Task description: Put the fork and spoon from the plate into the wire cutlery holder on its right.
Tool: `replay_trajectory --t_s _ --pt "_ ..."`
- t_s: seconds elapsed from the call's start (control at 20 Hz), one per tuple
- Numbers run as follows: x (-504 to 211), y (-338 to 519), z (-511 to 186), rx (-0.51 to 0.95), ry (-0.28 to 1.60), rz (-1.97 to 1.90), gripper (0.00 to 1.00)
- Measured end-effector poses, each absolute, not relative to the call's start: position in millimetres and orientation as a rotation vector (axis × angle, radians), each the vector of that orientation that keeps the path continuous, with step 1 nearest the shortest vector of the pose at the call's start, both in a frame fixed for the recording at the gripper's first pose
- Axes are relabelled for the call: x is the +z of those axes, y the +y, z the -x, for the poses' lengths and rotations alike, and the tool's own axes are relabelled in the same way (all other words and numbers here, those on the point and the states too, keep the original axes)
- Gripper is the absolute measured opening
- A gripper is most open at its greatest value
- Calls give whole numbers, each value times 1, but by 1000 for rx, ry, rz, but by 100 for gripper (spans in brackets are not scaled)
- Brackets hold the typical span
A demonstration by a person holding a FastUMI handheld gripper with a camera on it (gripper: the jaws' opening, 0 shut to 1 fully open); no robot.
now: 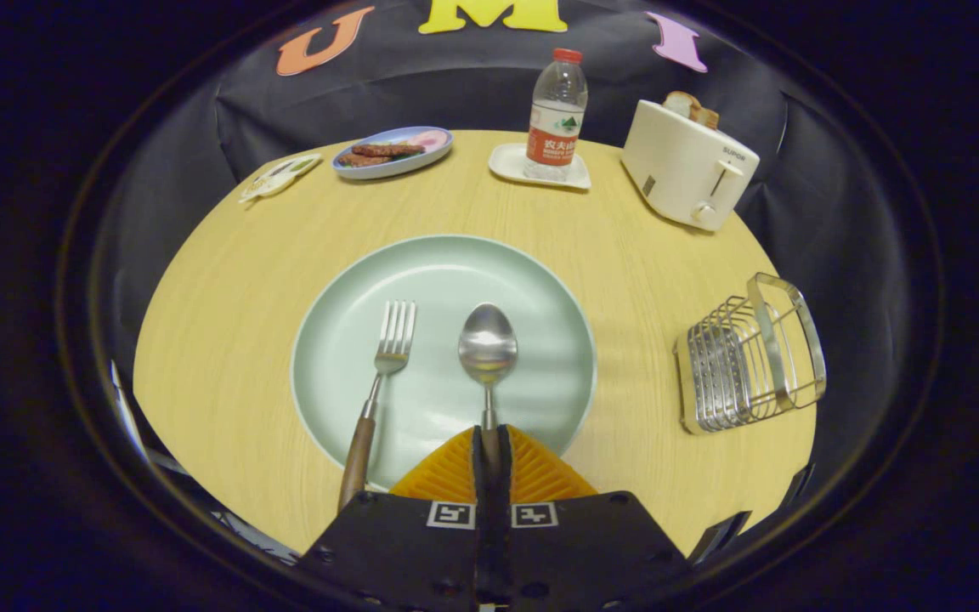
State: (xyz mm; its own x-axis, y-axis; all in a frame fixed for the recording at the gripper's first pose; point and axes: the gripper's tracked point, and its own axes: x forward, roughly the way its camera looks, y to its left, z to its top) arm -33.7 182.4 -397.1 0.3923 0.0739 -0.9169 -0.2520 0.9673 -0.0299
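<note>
My gripper (490,446) is clamped on the spoon (488,353) by its handle, both fingers pressing it, bowl lying on the plate (540,280) just ahead. The fork (379,382) lies beside it, untouched. I should lift straight up, keep the grip firm, then carry right to the wire holder (749,357) and lower the spoon in upright.

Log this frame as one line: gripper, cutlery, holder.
gripper: shut on metal spoon handle | wooden-handled fork: on pale green plate | wire cutlery holder: right of plate, nothing in it
</note>
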Motion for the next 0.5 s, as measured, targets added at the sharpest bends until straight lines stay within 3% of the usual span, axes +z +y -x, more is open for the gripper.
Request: replay_trajectory --t_s 0.5 --pt "-261 138 15 259 1254 42 1"
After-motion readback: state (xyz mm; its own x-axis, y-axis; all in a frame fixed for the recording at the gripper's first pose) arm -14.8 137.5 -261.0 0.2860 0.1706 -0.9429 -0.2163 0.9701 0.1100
